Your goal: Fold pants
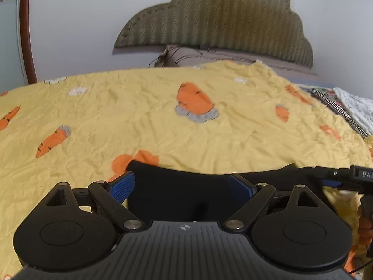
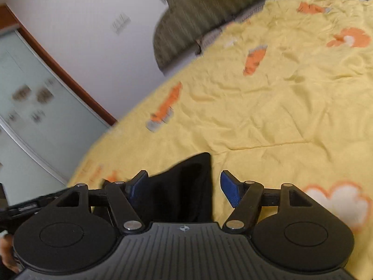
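Black pants (image 1: 177, 186) lie on a yellow carrot-print bedsheet (image 1: 163, 128), their far edge just past my fingertips. My left gripper (image 1: 181, 185) is open, its blue pads (image 1: 122, 185) spread wide over the black cloth. In the right wrist view a corner of the pants (image 2: 186, 186) lies between the jaws of my right gripper (image 2: 184, 189), which is open, with blue pads (image 2: 230, 192) apart. The right gripper also shows at the right edge of the left wrist view (image 1: 345, 177), over the same edge of the pants.
An olive cloud-shaped headboard (image 1: 221, 21) and a grey pillow (image 1: 209, 58) stand at the bed's far end. Striped and printed fabric (image 1: 345, 109) lies at the bed's right side. A brown-framed glass door (image 2: 35, 98) is to the left.
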{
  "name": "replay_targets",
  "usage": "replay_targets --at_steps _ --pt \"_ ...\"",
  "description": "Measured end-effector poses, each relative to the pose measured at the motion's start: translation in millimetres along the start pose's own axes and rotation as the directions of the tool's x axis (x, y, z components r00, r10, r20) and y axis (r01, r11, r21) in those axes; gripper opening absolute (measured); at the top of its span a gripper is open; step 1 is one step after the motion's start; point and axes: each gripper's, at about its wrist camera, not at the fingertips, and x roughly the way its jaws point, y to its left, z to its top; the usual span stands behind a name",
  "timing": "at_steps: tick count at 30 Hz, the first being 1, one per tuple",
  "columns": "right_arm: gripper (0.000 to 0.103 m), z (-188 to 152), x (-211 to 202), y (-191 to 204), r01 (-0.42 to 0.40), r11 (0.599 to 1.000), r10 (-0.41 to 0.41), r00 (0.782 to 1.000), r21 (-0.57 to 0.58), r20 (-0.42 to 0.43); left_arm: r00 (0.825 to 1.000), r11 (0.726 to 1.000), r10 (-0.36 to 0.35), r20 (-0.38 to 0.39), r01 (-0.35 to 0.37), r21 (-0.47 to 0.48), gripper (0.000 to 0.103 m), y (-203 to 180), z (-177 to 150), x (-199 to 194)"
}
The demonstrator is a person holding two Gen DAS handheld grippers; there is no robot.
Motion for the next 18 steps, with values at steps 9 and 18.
replay_targets --at_steps 9,18 --pt "0.019 1 23 40 0.056 0.945 -0.076 0.996 -0.322 -0.051 0.999 0.999 0.035 0.013 -0.034 -0.038 0.086 19 -5 25" --pt "0.044 10 51 28 0.116 0.931 -0.145 0.988 -0.347 -0.058 0.999 0.999 0.048 -0.015 -0.048 -0.011 0.087 15 -5 33"
